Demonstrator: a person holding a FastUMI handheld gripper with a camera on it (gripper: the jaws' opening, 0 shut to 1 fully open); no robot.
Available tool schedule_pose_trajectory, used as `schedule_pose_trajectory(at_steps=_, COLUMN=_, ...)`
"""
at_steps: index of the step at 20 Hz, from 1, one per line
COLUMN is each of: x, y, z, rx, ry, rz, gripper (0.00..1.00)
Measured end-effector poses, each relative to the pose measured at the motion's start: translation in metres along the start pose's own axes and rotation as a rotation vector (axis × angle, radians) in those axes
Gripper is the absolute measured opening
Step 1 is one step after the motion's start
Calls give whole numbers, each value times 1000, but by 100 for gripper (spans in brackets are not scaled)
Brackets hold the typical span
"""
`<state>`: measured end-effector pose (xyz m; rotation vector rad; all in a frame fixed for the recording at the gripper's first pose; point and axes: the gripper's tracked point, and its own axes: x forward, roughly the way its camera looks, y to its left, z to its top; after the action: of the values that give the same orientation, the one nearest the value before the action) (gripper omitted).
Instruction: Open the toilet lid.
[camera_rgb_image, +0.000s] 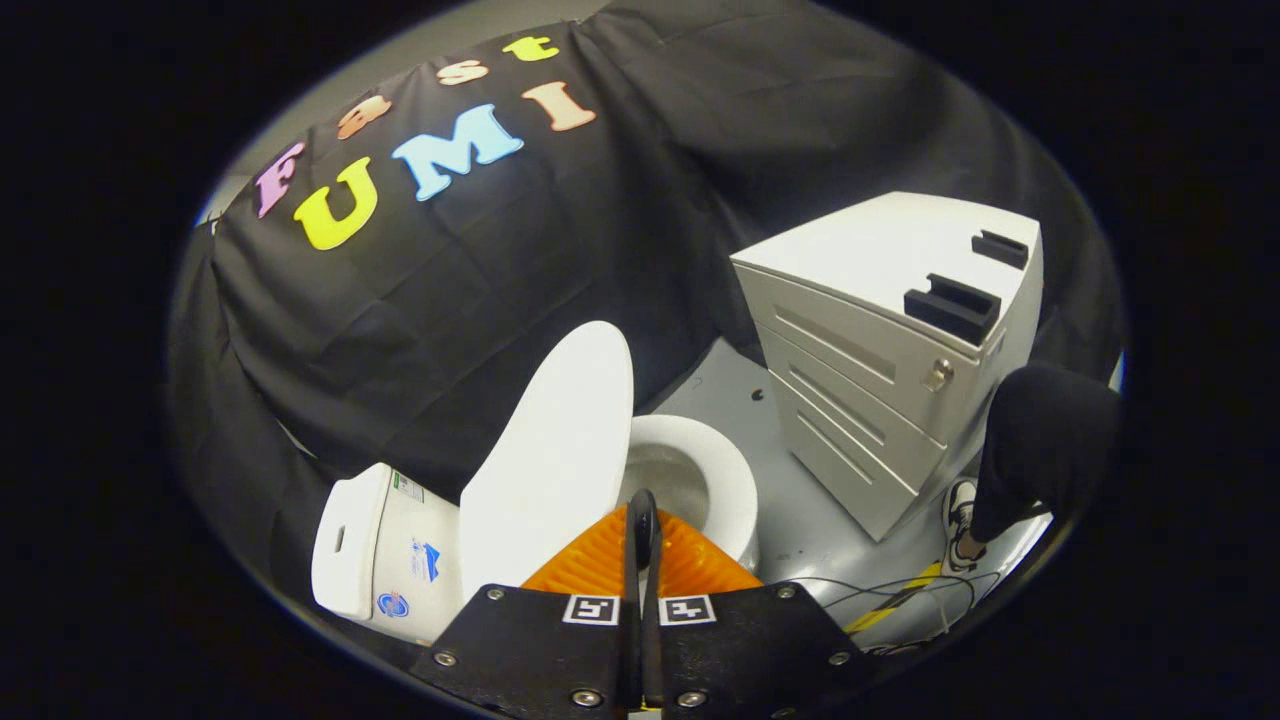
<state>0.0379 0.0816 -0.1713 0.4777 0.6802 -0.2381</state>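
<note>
Looking down from above the toilet: the tongs (641, 515) have their two fingers pressed together with hardly a slit between them, nothing held, tips hanging over the near edge of the toilet bowl (715, 480). The toilet lid (555, 455) is already raised, standing upright just beside the fingers, on the cistern side of the bowl, apart from them. Its underside faces the bowl; the hinge is hidden behind the fingers. The seat ring around the bowl is partly covered by the fingers too, and the water inside is hard to make out. The cistern (375, 545) sits behind the lid, its far side cut off by the black cloth wall (520, 270); small stickers on it are too small to tell.

On the other side of the bowl, well apart, stands a white drawer cabinet (880, 370) with a lock and two dark blocks on top. Beyond the cabinet a person's dark trouser leg (1040, 440) and shoe (960, 525) show, the rest cut off. Cables (900, 600) lie on the grey floor (800, 520) near the shoe.
</note>
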Motion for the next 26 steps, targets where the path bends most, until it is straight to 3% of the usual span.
schedule_pose_trajectory(at_steps=14, x=-43, y=83, z=29, rx=-320, ry=-137, rz=28, gripper=0)
schedule_pose_trajectory(at_steps=26, x=-73, y=149, z=32, rx=-442, ry=-237, rz=85, gripper=0)
